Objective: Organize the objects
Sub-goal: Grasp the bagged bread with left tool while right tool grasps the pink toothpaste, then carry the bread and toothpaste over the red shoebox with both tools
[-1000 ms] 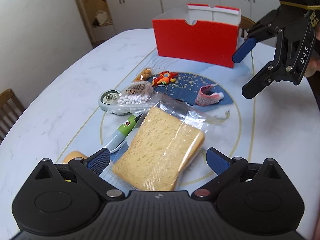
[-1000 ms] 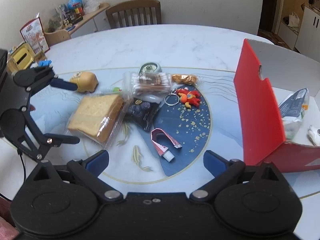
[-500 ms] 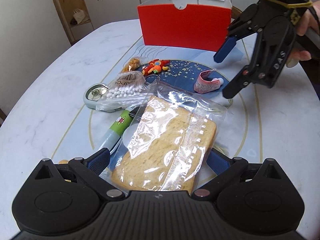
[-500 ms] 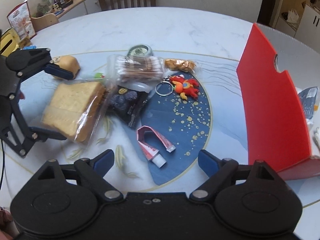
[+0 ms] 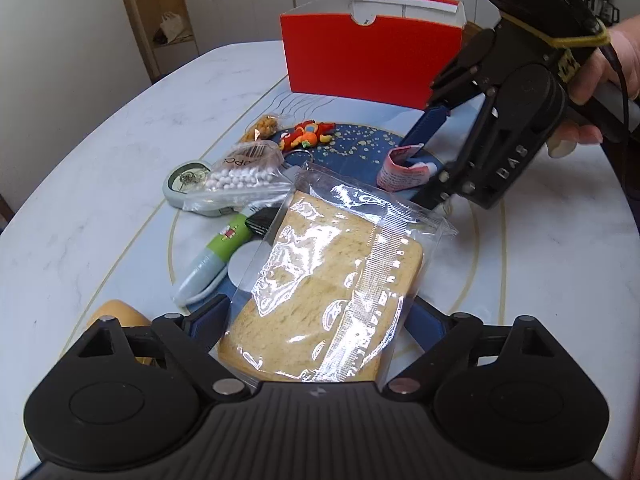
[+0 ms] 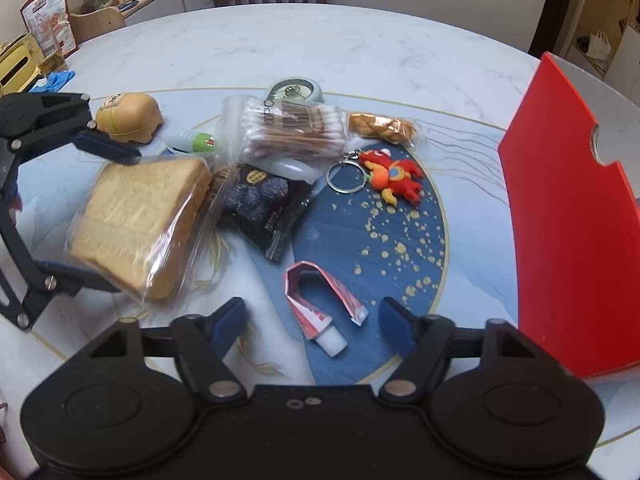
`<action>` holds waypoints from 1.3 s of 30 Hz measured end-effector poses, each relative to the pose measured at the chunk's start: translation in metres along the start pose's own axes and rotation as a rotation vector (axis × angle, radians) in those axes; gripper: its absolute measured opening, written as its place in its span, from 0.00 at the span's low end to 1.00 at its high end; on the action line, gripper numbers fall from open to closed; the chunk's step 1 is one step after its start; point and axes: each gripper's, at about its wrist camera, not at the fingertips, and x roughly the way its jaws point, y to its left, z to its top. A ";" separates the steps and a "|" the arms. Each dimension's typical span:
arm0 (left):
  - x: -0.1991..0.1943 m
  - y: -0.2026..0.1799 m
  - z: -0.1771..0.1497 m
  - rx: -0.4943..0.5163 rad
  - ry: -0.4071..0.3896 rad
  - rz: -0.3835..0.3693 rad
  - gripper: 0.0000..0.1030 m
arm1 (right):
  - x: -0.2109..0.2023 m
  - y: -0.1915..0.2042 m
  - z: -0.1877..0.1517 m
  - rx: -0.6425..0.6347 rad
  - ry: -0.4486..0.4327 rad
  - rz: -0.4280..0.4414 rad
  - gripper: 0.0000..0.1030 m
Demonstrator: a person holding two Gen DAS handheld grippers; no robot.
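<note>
A bagged slice of bread lies between the fingers of my left gripper, whose jaws stand wide on either side of it; whether they press on it I cannot tell. It also shows in the right wrist view. My right gripper is open with a folded red toothpaste tube lying between its fingertips on the blue mat. The tube shows in the left wrist view under the right gripper. A red box stands open at the back.
On the white table lie a cotton swab bag, a dark snack pack, a red keychain toy, a nut packet, a green pen, a tape measure and a yellow toy.
My left gripper has moved forward until the bread bag lies between its fingers. My right gripper has come down and forward around the toothpaste tube.
</note>
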 end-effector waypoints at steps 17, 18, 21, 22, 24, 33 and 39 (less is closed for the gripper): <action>-0.011 -0.029 -0.008 -0.294 0.043 0.093 0.83 | -0.013 -0.005 -0.015 0.068 -0.013 -0.009 0.39; -0.012 -0.031 -0.009 -0.312 0.046 0.102 0.83 | -0.015 -0.006 -0.018 0.078 -0.012 -0.007 0.39; -0.014 -0.037 -0.009 -0.351 0.050 0.129 0.83 | -0.025 -0.008 -0.026 0.094 -0.023 0.011 0.34; -0.014 -0.039 -0.010 -0.365 0.050 0.136 0.83 | -0.028 -0.009 -0.029 0.098 -0.025 0.011 0.31; -0.015 -0.044 -0.009 -0.385 0.054 0.142 0.82 | -0.034 -0.011 -0.034 0.108 -0.031 0.019 0.30; -0.020 -0.064 0.002 -0.446 0.064 0.185 0.79 | -0.060 -0.029 -0.051 0.146 -0.069 0.046 0.25; -0.026 -0.076 0.020 -0.468 0.055 0.199 0.77 | -0.086 -0.044 -0.062 0.178 -0.111 0.082 0.24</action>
